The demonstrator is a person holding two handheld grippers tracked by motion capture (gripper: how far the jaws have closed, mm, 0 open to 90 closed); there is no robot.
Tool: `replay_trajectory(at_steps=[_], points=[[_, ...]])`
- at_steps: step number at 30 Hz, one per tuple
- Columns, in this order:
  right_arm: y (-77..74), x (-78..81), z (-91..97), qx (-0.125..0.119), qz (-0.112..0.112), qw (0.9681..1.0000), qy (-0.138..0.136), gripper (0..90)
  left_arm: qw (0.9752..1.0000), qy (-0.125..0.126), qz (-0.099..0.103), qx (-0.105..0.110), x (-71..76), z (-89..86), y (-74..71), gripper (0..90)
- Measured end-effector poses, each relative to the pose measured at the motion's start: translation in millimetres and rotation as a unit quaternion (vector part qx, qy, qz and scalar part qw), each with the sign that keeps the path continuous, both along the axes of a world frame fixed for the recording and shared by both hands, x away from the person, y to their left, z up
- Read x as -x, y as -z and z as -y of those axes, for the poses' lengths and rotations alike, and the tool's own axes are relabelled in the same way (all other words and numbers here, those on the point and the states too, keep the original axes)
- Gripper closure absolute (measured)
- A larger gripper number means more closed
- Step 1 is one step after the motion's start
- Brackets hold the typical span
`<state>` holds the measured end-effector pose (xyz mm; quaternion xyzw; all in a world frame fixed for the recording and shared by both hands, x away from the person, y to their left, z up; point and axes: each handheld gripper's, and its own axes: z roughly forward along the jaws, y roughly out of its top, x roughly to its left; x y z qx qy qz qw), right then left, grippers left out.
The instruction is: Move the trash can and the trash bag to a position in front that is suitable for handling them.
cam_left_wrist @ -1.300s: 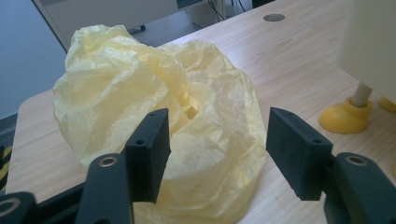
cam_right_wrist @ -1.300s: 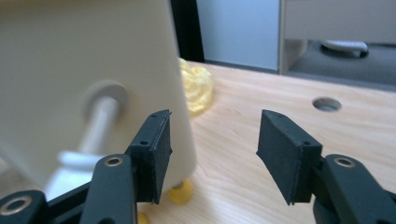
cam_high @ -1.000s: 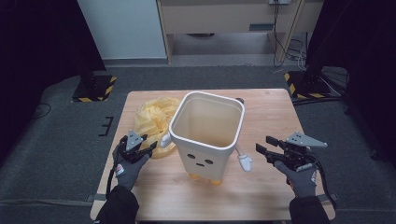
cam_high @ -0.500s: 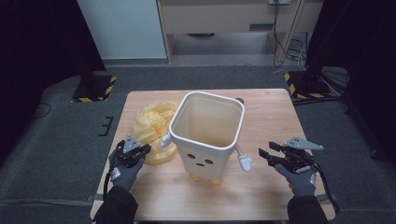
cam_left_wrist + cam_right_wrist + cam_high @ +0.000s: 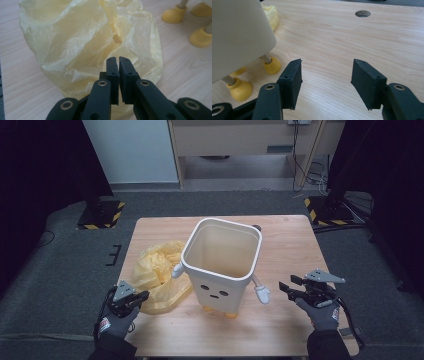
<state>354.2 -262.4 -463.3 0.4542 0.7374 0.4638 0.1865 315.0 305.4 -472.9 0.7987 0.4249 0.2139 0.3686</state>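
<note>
Yellow plastic bag (image 5: 159, 275), crumpled, lies on the wooden table (image 5: 295, 245) just left of the white bin (image 5: 222, 262), touching its left side. Left gripper (image 5: 142, 296), at the bag's near edge, left of the bin's front: jaws have just been closing and now stand pressed together; in the left gripper view (image 5: 117, 61) the pads meet against the bag's film, but whether a fold is pinched between them cannot be told. White bin: square, open-topped, upright on yellow feet (image 5: 272, 65), with a face on its front and small white arms (image 5: 261, 291). Right gripper (image 5: 285, 290), right of the bin and apart from it: jaws spread over bare wood.
</note>
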Motion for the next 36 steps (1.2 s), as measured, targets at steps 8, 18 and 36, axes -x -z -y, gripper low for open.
replay_trajectory(at_steps=[8,18,36], points=[[2.5,0.2,-1.6,0.011,-0.002,0.9999,0.003,40.4,0.9992,-0.006,0.019,0.034,17.3,-2.8,-5.5,74.7],[-0.9,-0.7,1.2,0.000,0.012,0.9998,0.017,42.2,0.9870,-0.035,0.091,0.128,14.4,-9.0,-10.7,46.2],[-25.9,-5.0,6.4,-0.035,0.061,0.9957,0.060,42.2,0.9866,-0.004,0.110,0.121,11.1,0.1,-8.8,43.5]])
